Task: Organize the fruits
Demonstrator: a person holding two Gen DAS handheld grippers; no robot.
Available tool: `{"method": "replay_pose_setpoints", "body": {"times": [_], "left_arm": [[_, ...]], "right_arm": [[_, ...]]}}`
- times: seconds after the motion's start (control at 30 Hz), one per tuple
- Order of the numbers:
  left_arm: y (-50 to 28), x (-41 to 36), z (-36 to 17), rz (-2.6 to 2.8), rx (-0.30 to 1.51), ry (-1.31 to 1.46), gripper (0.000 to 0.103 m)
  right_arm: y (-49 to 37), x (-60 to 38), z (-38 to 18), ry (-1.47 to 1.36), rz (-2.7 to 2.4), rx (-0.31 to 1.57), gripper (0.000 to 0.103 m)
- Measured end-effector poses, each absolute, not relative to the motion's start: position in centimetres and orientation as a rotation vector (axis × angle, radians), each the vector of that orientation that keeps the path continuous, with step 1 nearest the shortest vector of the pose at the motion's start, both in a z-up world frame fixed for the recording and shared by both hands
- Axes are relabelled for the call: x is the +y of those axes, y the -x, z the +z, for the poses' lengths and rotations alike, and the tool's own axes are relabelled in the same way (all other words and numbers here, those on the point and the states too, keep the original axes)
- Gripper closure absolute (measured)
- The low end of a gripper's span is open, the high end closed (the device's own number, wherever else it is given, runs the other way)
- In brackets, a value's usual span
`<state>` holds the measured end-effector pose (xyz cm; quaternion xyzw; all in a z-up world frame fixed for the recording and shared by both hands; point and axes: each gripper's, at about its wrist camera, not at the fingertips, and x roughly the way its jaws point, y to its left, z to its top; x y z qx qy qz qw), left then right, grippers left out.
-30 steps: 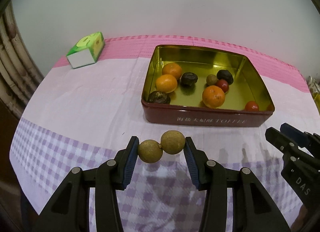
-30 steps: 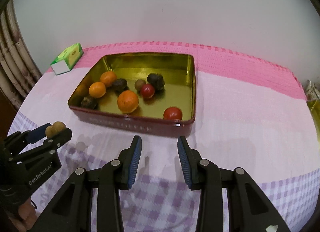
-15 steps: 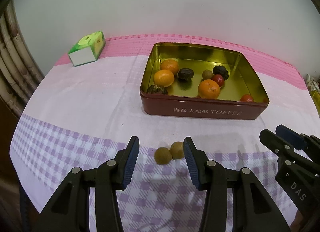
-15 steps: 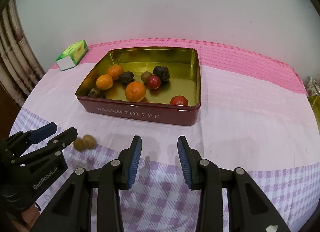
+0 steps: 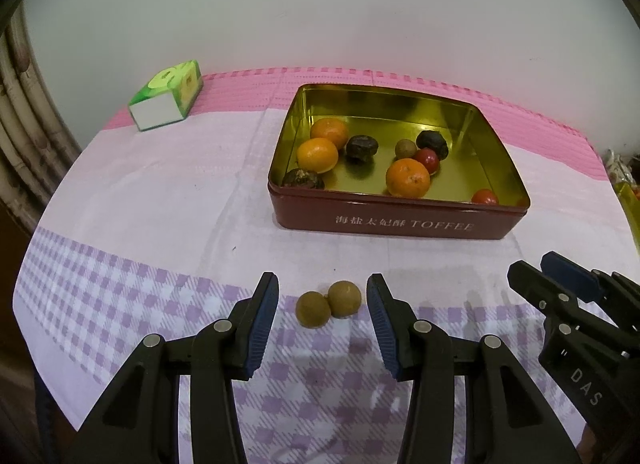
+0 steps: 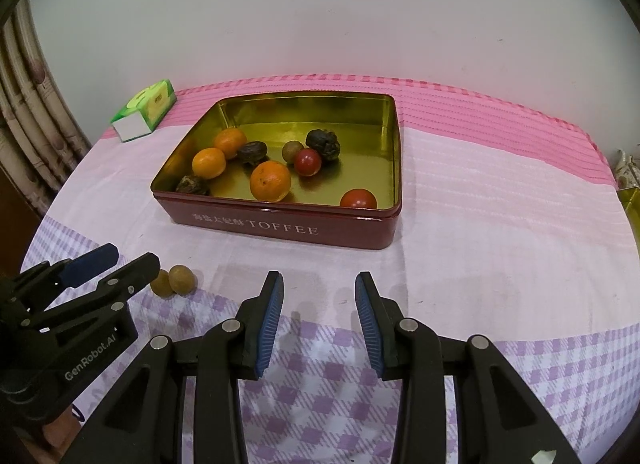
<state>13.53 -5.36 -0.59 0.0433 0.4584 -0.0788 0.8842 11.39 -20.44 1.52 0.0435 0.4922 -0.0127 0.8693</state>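
Two brown longans (image 5: 328, 304) lie side by side on the checked tablecloth, in front of the red toffee tin (image 5: 400, 222). My left gripper (image 5: 322, 280) hovers over them, open, with its blue pads clear of the fruit on both sides. In the right wrist view the longans (image 6: 176, 280) show just past the left gripper (image 6: 130, 258). My right gripper (image 6: 319, 278) is open over bare cloth with nothing between its fingers; it also shows at the right edge as the right gripper (image 5: 534, 266). The tin (image 6: 280, 226) holds three oranges, two red tomatoes, dark fruits and one longan.
A green tissue box (image 5: 168, 96) lies at the back left of the table. A curtain (image 6: 32, 136) hangs past the left edge. The white wall stands right behind the table. A yellowish object (image 5: 628, 200) sits at the far right edge.
One second ago the longans sat raised between the left gripper's pads; now they lie on the cloth below. Both views have drawn back a little from the tin.
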Motion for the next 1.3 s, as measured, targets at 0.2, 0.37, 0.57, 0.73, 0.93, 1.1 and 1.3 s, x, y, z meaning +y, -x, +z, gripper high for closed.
{"method": "replay_pose_setpoints", "body": {"times": [0.2,0.37,0.57,0.73,0.93,1.1,1.3], "left_arm": [[-13.4,-5.66,-0.64,-0.169,0.955,-0.092,0.056],[-13.27,-5.9,-0.38,-0.171,0.945,-0.096,0.056],[-13.39,-6.09,-0.54,-0.17,0.951,-0.097,0.056],[-13.47,-5.98,-0.61,-0.171,0.952,-0.099,0.056],[-13.48,-5.82,-1.01,-0.167,0.968,-0.092,0.056],[-13.48,-5.93,-0.95,-0.167,0.964,-0.093,0.056],[-13.39,-6.28,-0.8,-0.165,0.958,-0.098,0.056]], "right_arm": [[-11.3,-20.27,1.52,-0.09,-0.028,1.026,0.067],[-11.36,-20.12,1.43,-0.087,-0.021,1.032,0.067],[-11.1,-19.99,1.48,-0.092,-0.018,1.033,0.067],[-10.98,-19.92,1.49,-0.095,-0.017,1.035,0.067],[-10.88,-19.89,1.48,-0.09,-0.011,1.04,0.067],[-10.87,-19.9,1.51,-0.089,-0.011,1.04,0.067],[-10.94,-19.75,1.54,-0.088,-0.008,1.039,0.067]]}}
